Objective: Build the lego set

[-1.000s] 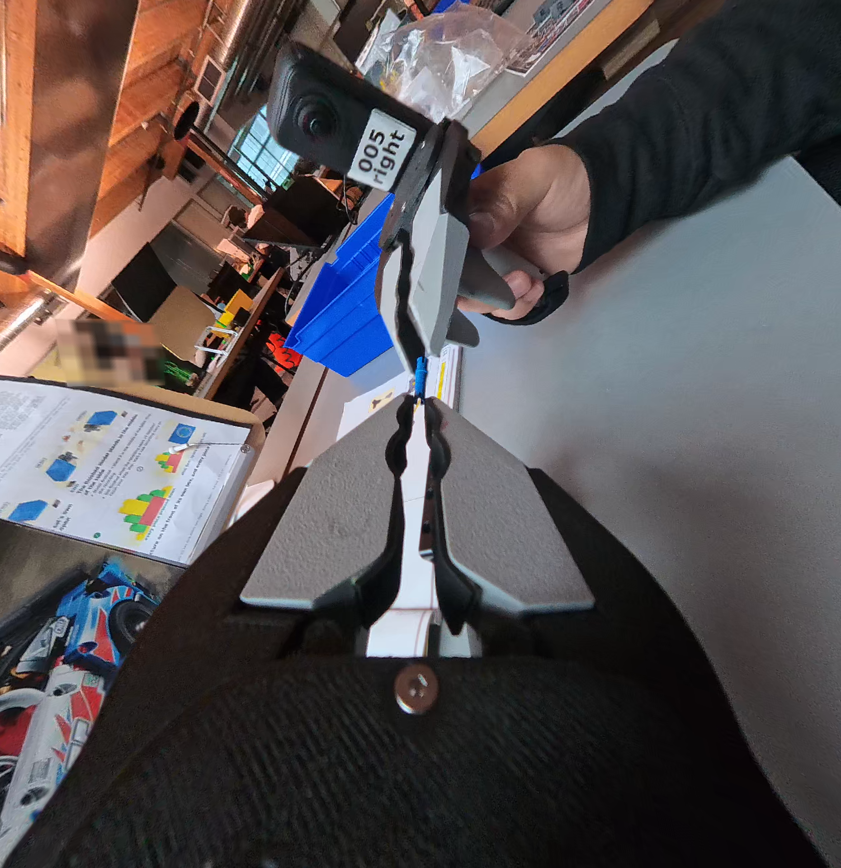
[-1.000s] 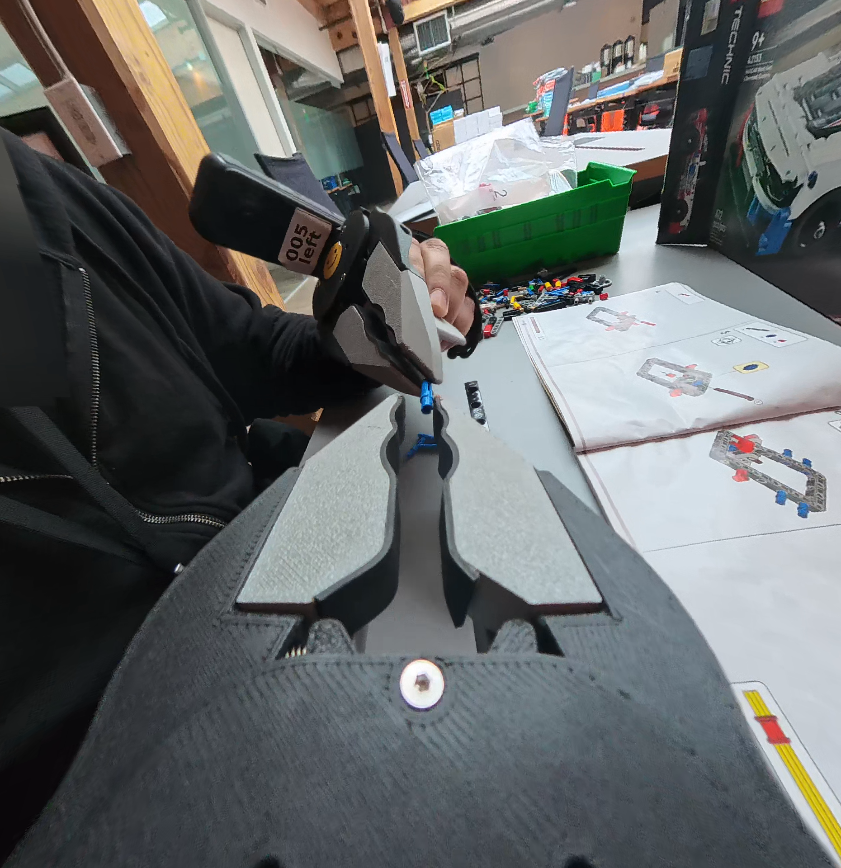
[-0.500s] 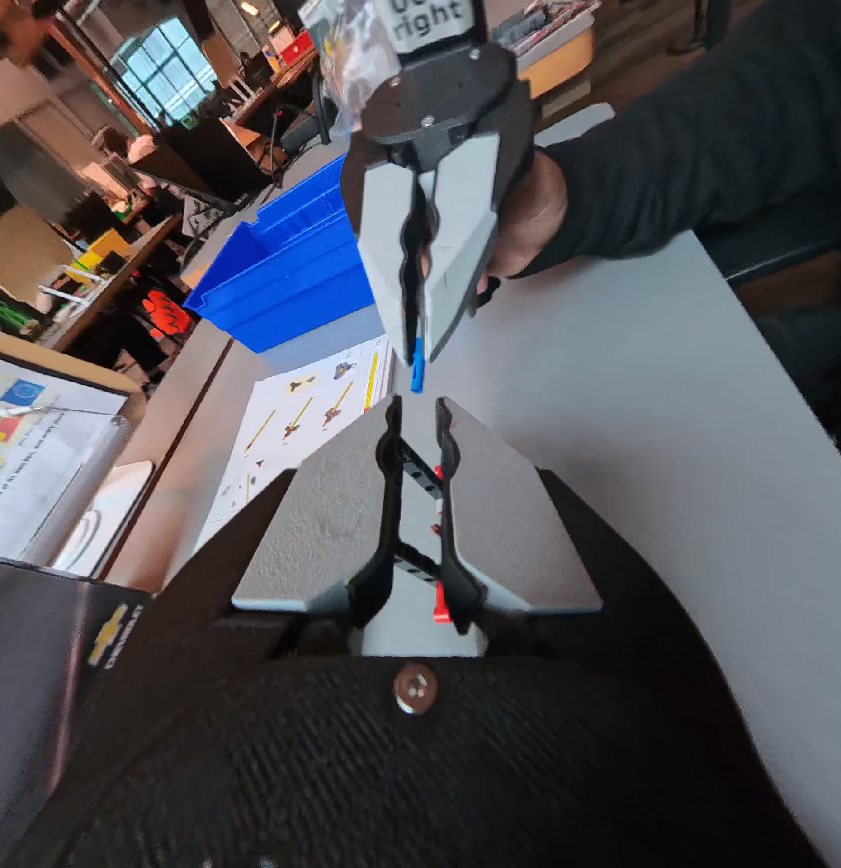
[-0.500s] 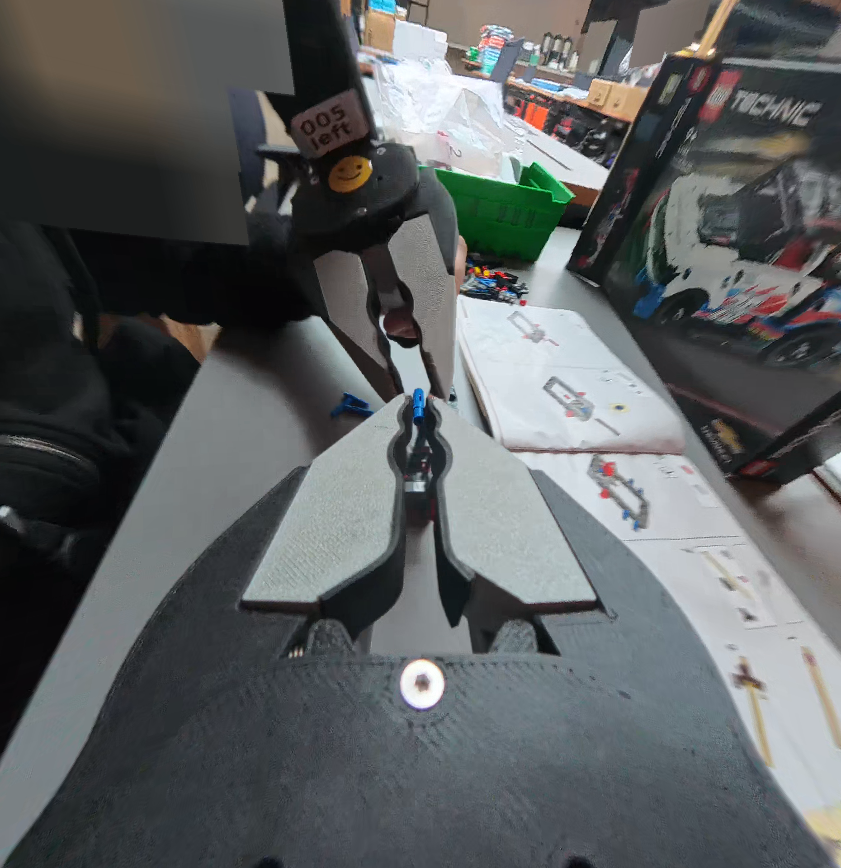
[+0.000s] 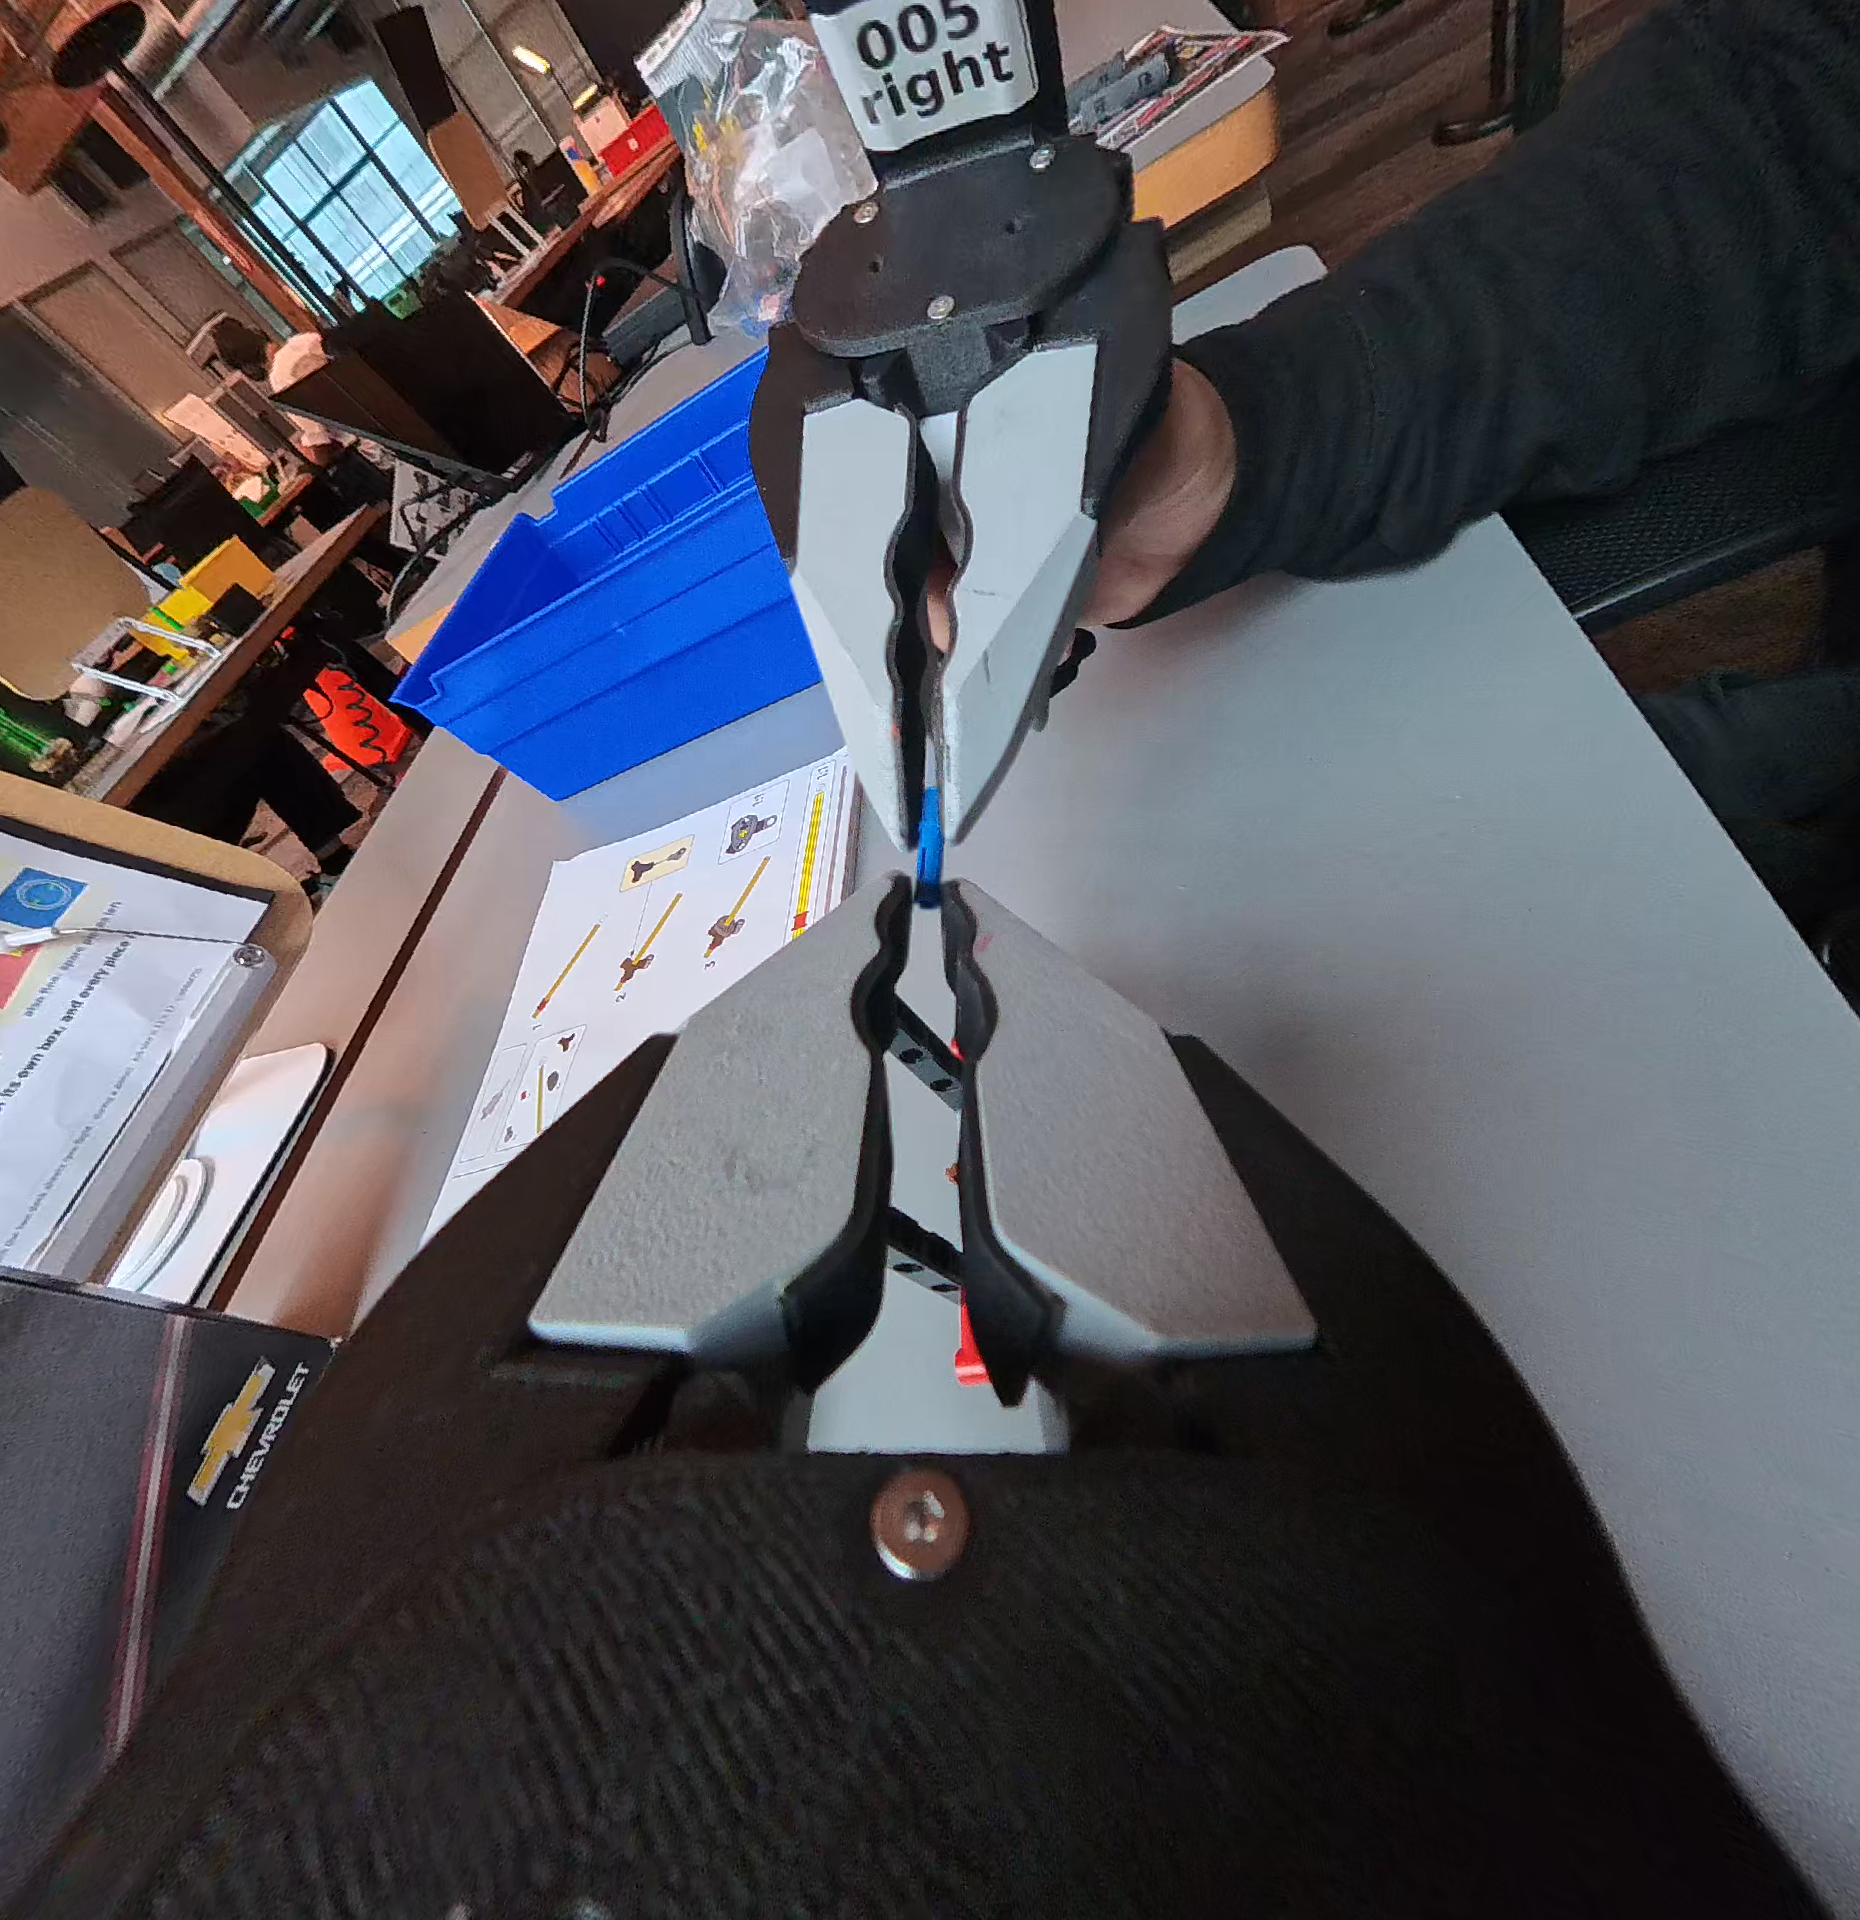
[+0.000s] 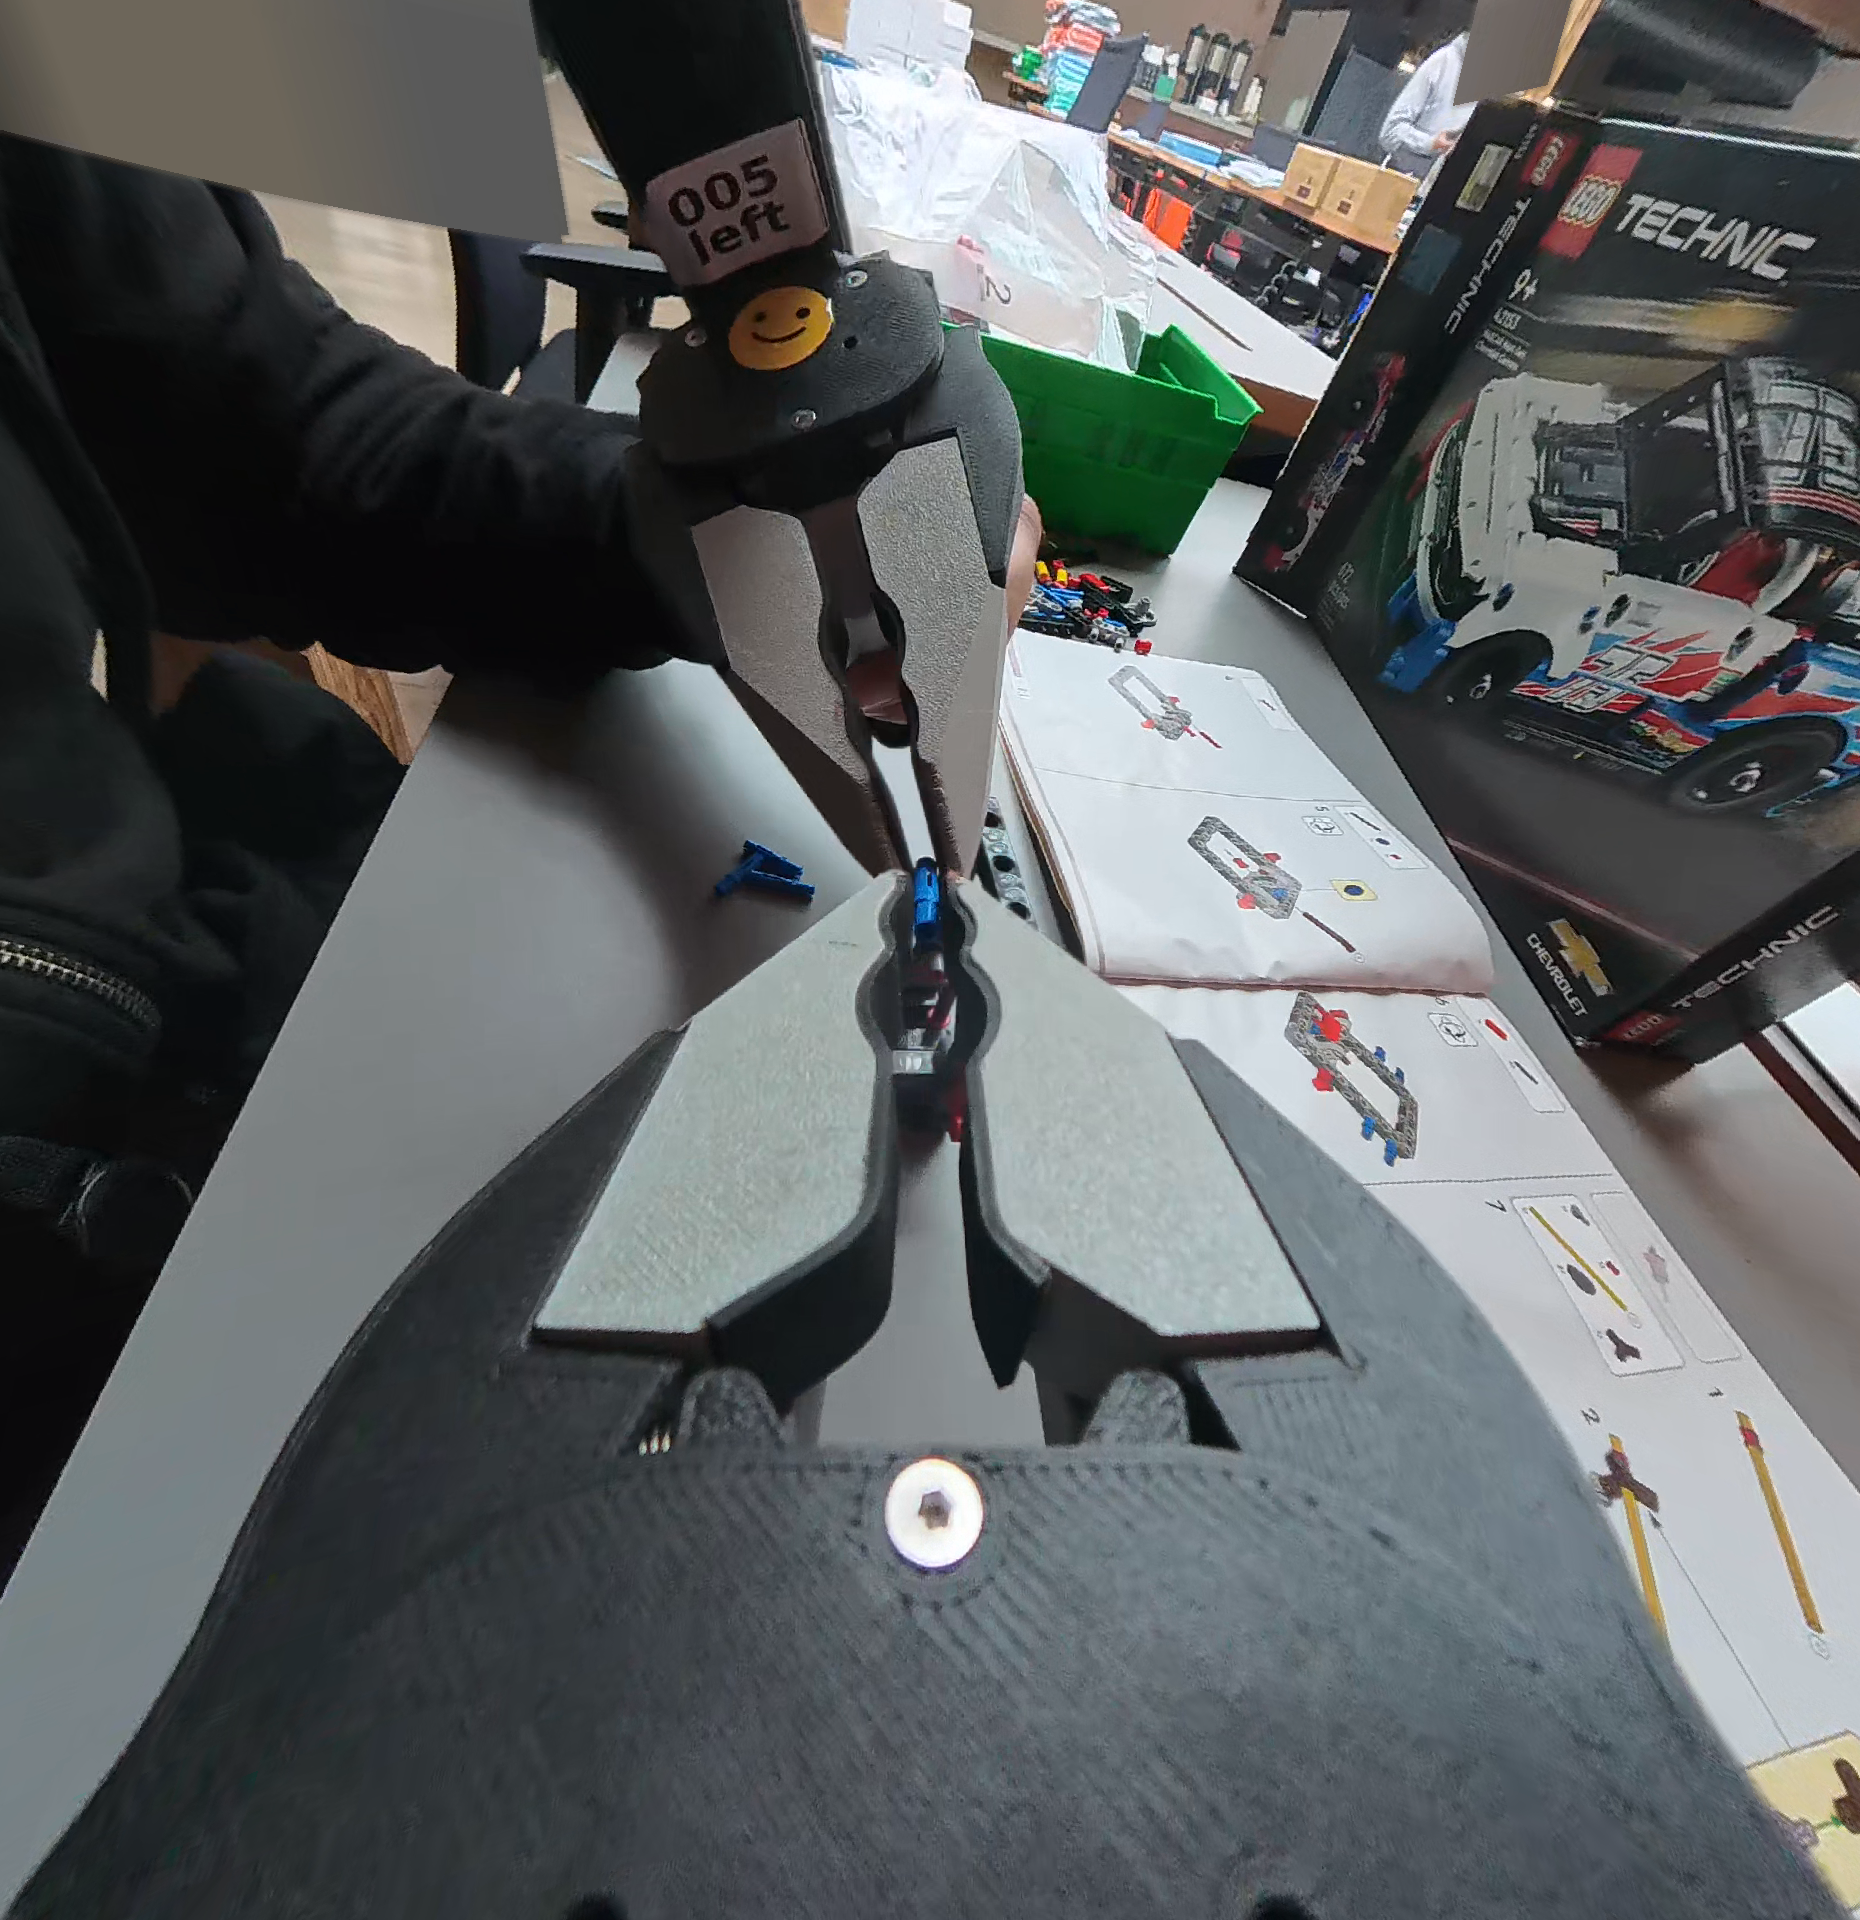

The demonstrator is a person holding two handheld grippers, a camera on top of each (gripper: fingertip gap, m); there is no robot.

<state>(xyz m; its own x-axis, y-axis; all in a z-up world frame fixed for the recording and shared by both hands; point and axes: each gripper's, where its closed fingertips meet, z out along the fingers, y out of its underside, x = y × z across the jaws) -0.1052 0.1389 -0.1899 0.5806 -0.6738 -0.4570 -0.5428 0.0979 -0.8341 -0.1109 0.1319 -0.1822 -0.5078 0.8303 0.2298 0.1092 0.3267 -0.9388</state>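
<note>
My right gripper is shut on a small blue pin and holds it above the grey table. In the left wrist view the right gripper points down with the blue pin sticking out of its tips. My left gripper meets it tip to tip, its fingers drawn in on the pin's other end. In the right wrist view the left gripper comes down from above. A black frame with red pins shows below through the finger gap, also in the right wrist view.
An open instruction booklet lies to the right, and a large set box stands behind it. Loose blue pins, a pile of parts and a green bin lie farther back. A blue bin stands past the booklet. Both grippers' tips are close together, under 4 cm apart.
The right gripper closed on the blue pin. The left gripper let it go, opened a little, then drew in again on the pin's free end. Both swung round over the frame.
</note>
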